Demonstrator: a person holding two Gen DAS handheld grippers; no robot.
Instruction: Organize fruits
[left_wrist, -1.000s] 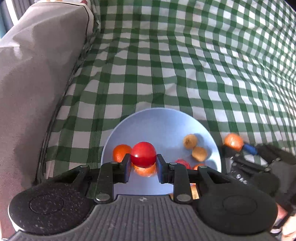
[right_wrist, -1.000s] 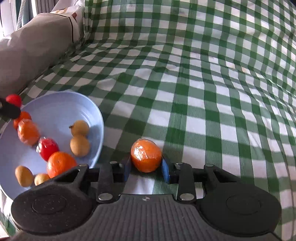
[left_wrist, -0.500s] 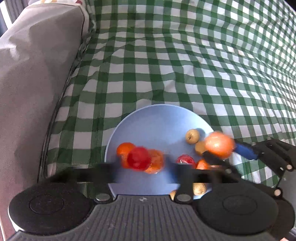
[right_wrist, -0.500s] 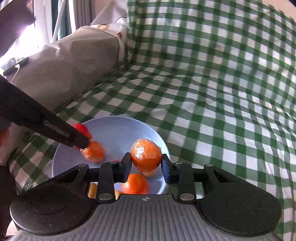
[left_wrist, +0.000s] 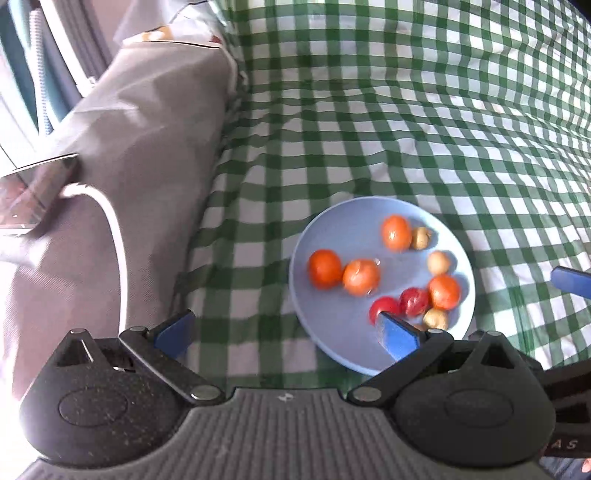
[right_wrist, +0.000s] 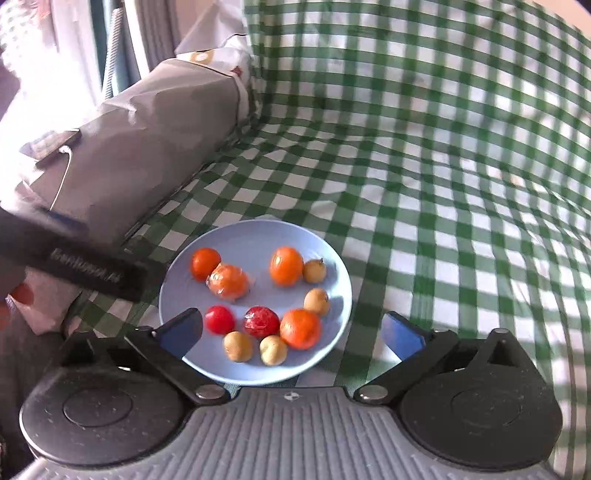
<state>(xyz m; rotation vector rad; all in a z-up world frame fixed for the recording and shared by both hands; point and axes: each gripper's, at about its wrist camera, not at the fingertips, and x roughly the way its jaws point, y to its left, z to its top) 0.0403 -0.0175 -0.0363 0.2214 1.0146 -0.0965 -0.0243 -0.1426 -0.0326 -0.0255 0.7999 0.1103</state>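
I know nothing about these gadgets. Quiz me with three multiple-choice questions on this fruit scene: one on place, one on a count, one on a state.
1. Where do the fruits lie?
A. on the blue plate
B. on the grey cushion
C. on the bare cloth

2. How many small tan fruits are there?
A. one
B. four
C. seven

3. How do the right gripper jaws stand?
A. clamped on an orange
B. shut and empty
C. spread wide, holding nothing

Answers: 1 A, all fruit sits inside its rim. 2 B, four show in the right wrist view. 3 C, the blue pads stand apart, gripping nothing.
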